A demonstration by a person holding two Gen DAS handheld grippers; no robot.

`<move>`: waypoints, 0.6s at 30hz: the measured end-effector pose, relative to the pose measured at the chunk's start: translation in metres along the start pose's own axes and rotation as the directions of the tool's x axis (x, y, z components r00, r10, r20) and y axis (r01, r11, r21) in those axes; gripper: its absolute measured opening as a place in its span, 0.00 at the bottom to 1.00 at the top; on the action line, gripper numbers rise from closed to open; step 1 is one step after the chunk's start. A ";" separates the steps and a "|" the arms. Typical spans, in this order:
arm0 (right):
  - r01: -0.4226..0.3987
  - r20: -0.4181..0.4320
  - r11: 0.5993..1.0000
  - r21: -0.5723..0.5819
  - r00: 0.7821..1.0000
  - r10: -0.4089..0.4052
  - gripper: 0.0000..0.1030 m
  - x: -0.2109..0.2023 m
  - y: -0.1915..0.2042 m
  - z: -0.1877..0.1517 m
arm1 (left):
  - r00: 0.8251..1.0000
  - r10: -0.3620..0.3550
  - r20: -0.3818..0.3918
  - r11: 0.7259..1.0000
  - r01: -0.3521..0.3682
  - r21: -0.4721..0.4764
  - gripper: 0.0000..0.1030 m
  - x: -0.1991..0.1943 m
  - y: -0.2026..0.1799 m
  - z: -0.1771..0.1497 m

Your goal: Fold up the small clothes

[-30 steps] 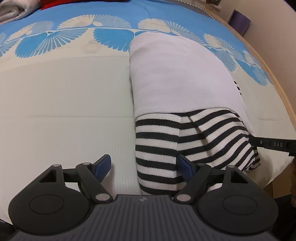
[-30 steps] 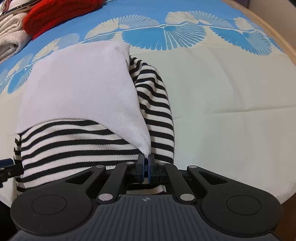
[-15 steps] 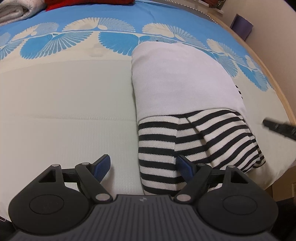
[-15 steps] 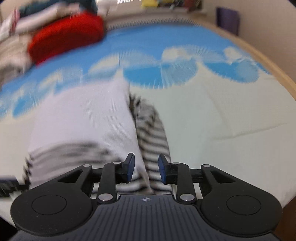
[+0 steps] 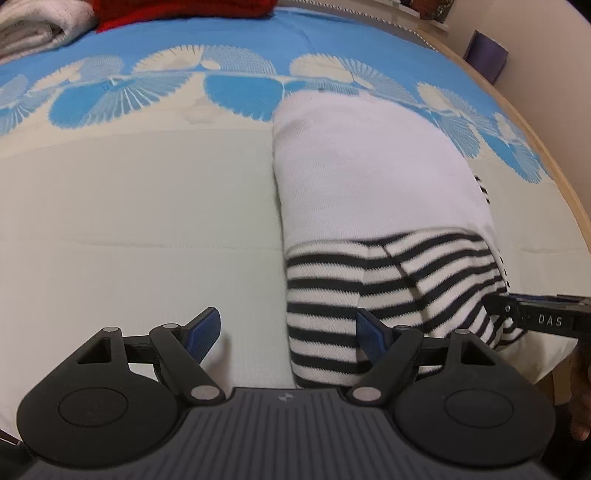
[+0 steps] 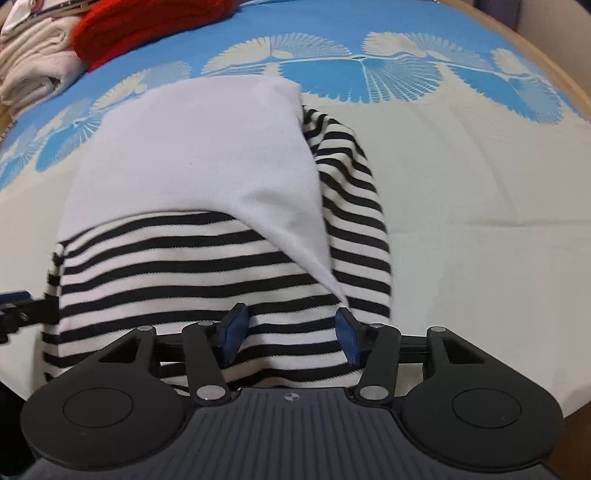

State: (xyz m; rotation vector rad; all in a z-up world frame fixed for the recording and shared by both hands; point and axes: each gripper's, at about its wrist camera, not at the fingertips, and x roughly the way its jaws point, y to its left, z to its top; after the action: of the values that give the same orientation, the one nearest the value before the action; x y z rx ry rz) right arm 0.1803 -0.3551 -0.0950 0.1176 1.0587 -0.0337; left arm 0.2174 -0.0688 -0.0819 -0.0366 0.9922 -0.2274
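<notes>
A small garment lies folded on the bed: a plain white panel (image 5: 369, 177) over black-and-white striped fabric (image 5: 388, 291). In the right wrist view the white panel (image 6: 199, 147) and stripes (image 6: 177, 266) fill the middle. My left gripper (image 5: 288, 332) is open, its right finger over the garment's near left corner, its left finger over bare sheet. My right gripper (image 6: 288, 328) is open and empty over the garment's near striped edge. The right gripper's finger also shows at the right in the left wrist view (image 5: 543, 317).
The bedspread (image 5: 129, 221) is cream near me, with a blue fan pattern (image 5: 240, 85) farther back. A red knit (image 6: 147, 22) and folded cream clothes (image 6: 33, 70) lie at the far left. The wooden bed edge (image 6: 554, 62) curves along the right.
My right gripper was shut on the white panel's corner, then opened and let it go; it now sits open low over the striped edge. My left gripper has stayed open.
</notes>
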 end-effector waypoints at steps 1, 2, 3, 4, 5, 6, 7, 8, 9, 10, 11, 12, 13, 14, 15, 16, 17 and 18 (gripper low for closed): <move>-0.002 0.003 1.000 0.003 1.000 0.002 0.51 0.000 0.000 0.001 | 0.999 0.019 0.032 1.000 -0.020 0.021 0.80 -0.005 -0.002 0.002; -0.002 0.008 1.000 0.004 1.000 0.002 0.51 0.000 0.000 0.001 | 0.996 0.047 0.072 0.997 -0.051 0.057 0.81 -0.011 -0.006 0.003; -0.001 0.014 1.000 0.006 1.000 0.001 0.52 0.000 0.000 0.000 | 0.993 0.063 0.100 0.994 -0.072 0.084 0.81 -0.013 -0.008 0.003; 0.004 0.026 1.000 0.013 1.000 -0.005 0.52 -0.001 0.000 -0.002 | 0.990 0.072 0.125 0.992 -0.084 0.098 0.81 -0.016 -0.010 0.004; 0.013 0.037 1.000 0.023 0.999 -0.014 0.55 -0.001 -0.002 -0.002 | 0.989 0.064 0.134 0.992 -0.077 0.095 0.81 -0.018 -0.011 0.006; 0.032 0.045 0.999 0.032 0.998 -0.033 0.63 -0.002 -0.003 -0.004 | 0.990 0.044 0.133 0.995 -0.055 0.082 0.81 -0.018 -0.010 0.009; 0.070 0.041 0.997 0.041 0.997 -0.072 0.65 0.000 -0.005 -0.004 | 0.992 0.017 0.126 0.998 -0.025 0.062 0.81 -0.017 -0.009 0.013; 0.099 0.029 0.994 0.048 0.994 -0.101 0.67 0.003 -0.008 -0.005 | 0.993 -0.001 0.120 0.999 -0.004 0.040 0.82 -0.016 -0.006 0.019; 0.120 0.011 0.991 0.059 0.993 -0.120 0.67 0.006 -0.012 -0.005 | 0.993 -0.010 0.117 1.000 0.008 0.020 0.82 -0.015 -0.004 0.025; 0.123 -0.008 0.989 0.079 0.992 -0.123 0.67 0.010 -0.016 -0.005 | 0.993 -0.013 0.120 1.000 0.013 0.001 0.83 -0.013 -0.002 0.032; 0.113 -0.016 0.989 0.096 0.994 -0.112 0.67 0.011 -0.019 -0.005 | 0.992 -0.010 0.122 1.000 0.012 -0.016 0.85 -0.011 0.000 0.039; 0.106 -0.019 0.989 0.105 0.994 -0.105 0.67 0.012 -0.020 -0.005 | 0.993 -0.009 0.120 0.999 0.013 -0.034 0.86 -0.008 0.003 0.046; 0.104 -0.019 0.989 0.101 0.995 -0.102 0.67 0.013 -0.021 -0.005 | 0.994 -0.016 0.108 0.998 0.022 -0.057 0.88 -0.001 0.007 0.054; 0.103 -0.019 0.990 0.094 0.995 -0.102 0.67 0.014 -0.021 -0.005 | 0.996 -0.033 0.088 0.996 0.040 -0.078 0.88 0.005 0.011 0.060; 0.103 -0.020 0.991 0.088 0.995 -0.102 0.67 0.015 -0.020 -0.006 | 0.997 -0.057 0.061 0.993 0.063 -0.101 0.88 0.014 0.015 0.066; 0.102 -0.021 0.991 0.086 0.995 -0.101 0.67 0.015 -0.020 -0.005 | 0.996 -0.086 0.029 0.987 0.090 -0.133 0.88 0.025 0.021 0.070; 0.100 -0.022 0.991 0.087 0.995 -0.099 0.67 0.016 -0.021 -0.006 | 0.993 -0.119 -0.003 0.977 0.117 -0.176 0.88 0.036 0.027 0.072; 0.097 -0.024 0.991 0.090 0.995 -0.096 0.65 0.017 -0.021 -0.005 | 0.987 -0.160 -0.030 0.961 0.149 -0.232 0.88 0.046 0.035 0.074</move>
State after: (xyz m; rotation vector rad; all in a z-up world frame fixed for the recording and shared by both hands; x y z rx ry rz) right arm 0.1820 -0.3748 -0.1138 0.1495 1.0822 -0.1688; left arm 0.3092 -0.0498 -0.0845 -0.3217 1.0615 -0.2569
